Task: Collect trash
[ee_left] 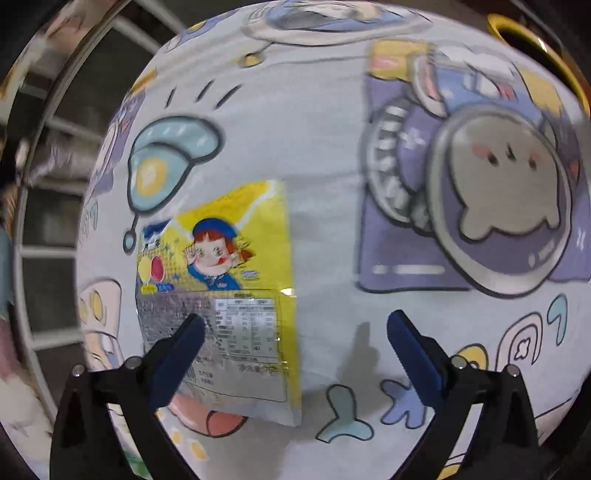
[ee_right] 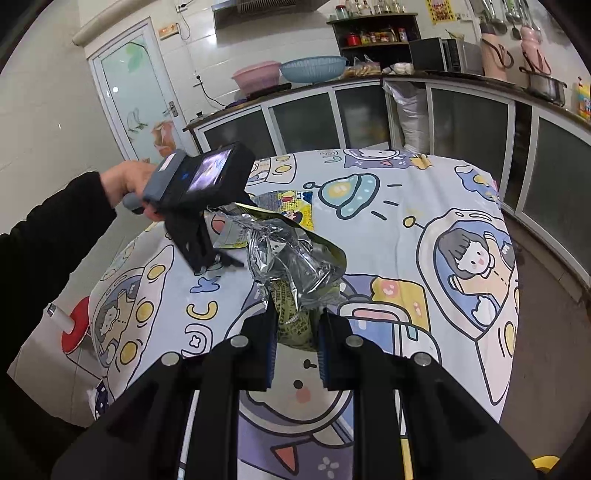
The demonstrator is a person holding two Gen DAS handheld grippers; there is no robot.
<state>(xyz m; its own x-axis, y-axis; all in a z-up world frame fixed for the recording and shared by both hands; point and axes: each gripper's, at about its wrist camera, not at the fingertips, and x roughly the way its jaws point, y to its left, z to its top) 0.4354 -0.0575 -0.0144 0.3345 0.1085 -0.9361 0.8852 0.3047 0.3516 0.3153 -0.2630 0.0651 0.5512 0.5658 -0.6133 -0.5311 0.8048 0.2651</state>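
A: Item one, nearest the lens?
B: Right claw [ee_right: 295, 347], fingers pressed in on a crumpled foil wrapper [ee_right: 295, 266]. Silver inside, olive printed outside, lifted above the worktop [ee_right: 399, 236].

A: Item two?
B: Left claw [ee_left: 295, 339], fingers spread wide, nothing between them. It hovers low over the cartoon-print cloth [ee_left: 325, 155] that covers the worktop.

A: What lies by it?
B: One flat yellow snack packet [ee_left: 229, 295], cartoon girl in a blue cap on the upper half, a printed nutrition table on the lower. It lies on the cloth under and just inside the claw's left finger [ee_left: 177, 354]; whether that finger touches it I cannot tell. The right wrist view shows the packet beyond the foil wrapper, partly hidden behind it.

A: Further back?
B: Person's left hand [ee_right: 125, 184] on the left claw's handle, black sleeve. Behind the worktop: glass-fronted cabinets [ee_right: 461, 125], a pink basin [ee_right: 256, 74] and blue basket [ee_right: 313, 68] on the counter, a microwave [ee_right: 447, 55], a spice shelf [ee_right: 376, 35].
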